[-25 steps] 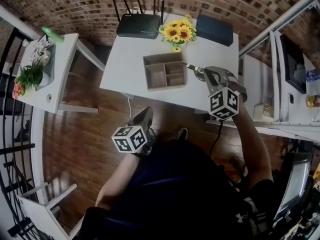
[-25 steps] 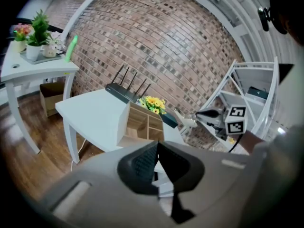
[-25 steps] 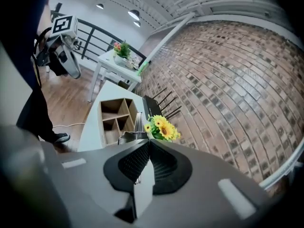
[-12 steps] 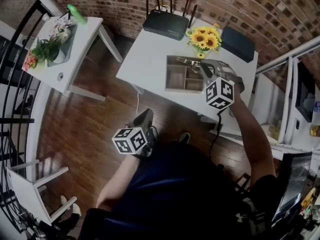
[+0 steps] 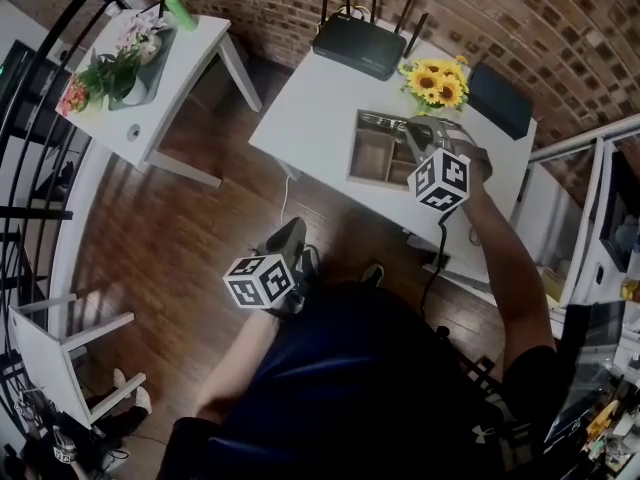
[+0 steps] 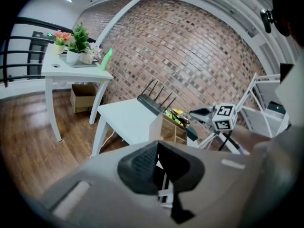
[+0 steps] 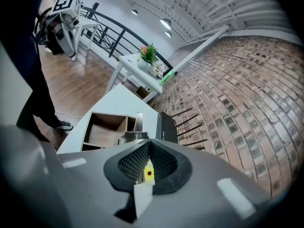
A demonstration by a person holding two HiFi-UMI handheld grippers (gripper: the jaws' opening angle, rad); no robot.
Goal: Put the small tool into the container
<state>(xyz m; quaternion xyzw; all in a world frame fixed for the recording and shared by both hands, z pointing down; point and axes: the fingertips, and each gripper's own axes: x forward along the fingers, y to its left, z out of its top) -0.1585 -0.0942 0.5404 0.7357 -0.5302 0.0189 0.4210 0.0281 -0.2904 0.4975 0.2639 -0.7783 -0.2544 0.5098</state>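
A wooden container (image 5: 376, 154) with several compartments stands on the white table (image 5: 310, 108). My right gripper (image 5: 413, 135) hangs over its back right part, shut on a small metal tool (image 5: 385, 120) that points along the container's far edge. In the right gripper view the tool (image 7: 136, 126) sticks out past the jaws above the container (image 7: 105, 129). My left gripper (image 5: 287, 240) hangs low beside the person's body, off the table, shut with nothing in it. The left gripper view shows the left gripper (image 6: 159, 167) with the container (image 6: 173, 128) far ahead.
A black router (image 5: 362, 46), sunflowers (image 5: 437, 83) and a dark box (image 5: 500, 98) sit along the table's back. A white side table (image 5: 150, 88) with potted plants stands to the left, a white chair (image 5: 60, 368) at lower left, and metal shelving (image 5: 600, 218) on the right.
My right gripper has carried the tool from the container's right side to above its back part. The head view has swung. The left gripper has stayed put.
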